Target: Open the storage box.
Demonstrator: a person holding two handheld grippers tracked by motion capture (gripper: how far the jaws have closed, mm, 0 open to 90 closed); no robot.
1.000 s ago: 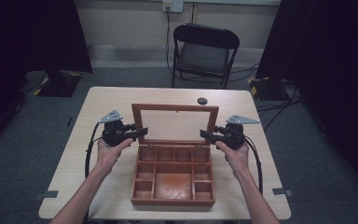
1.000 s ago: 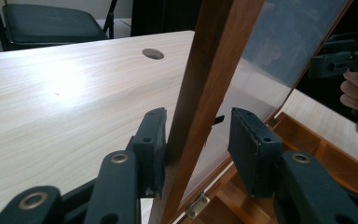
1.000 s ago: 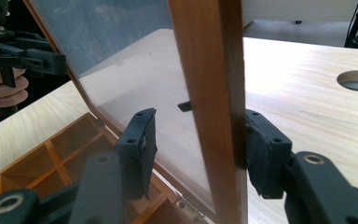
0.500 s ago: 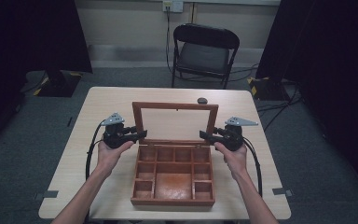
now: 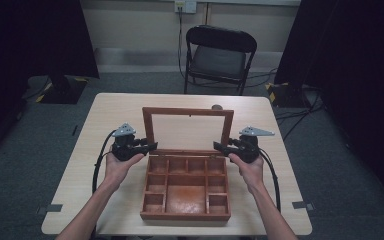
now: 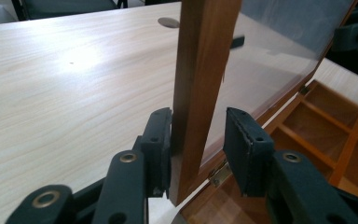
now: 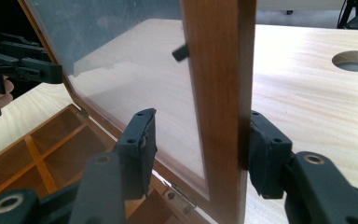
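A wooden box (image 5: 185, 192) with several compartments lies on the table, its glass lid (image 5: 187, 131) standing upright. My left gripper (image 5: 147, 146) is open and straddles the lid's left side rail (image 6: 200, 70). One pad (image 6: 161, 140) touches the wood; the other stands clear on the glass side. My right gripper (image 5: 221, 147) is open across the right side rail (image 7: 219, 70). Its outer pad (image 7: 261, 149) is against the wood and its inner pad (image 7: 142, 140) is off it. Both grip points are low, near the hinges (image 7: 179, 193).
The light wooden table (image 5: 105, 115) has a round cable hole (image 7: 354, 60) behind the lid. A black folding chair (image 5: 219, 55) stands beyond the far edge. Dark curtains hang on both sides, and cables trail off the grippers toward the table's near side.
The lid has swung slightly further up and back, and its top rail now partly covers the cable hole. Both grippers have stayed at the side rails.
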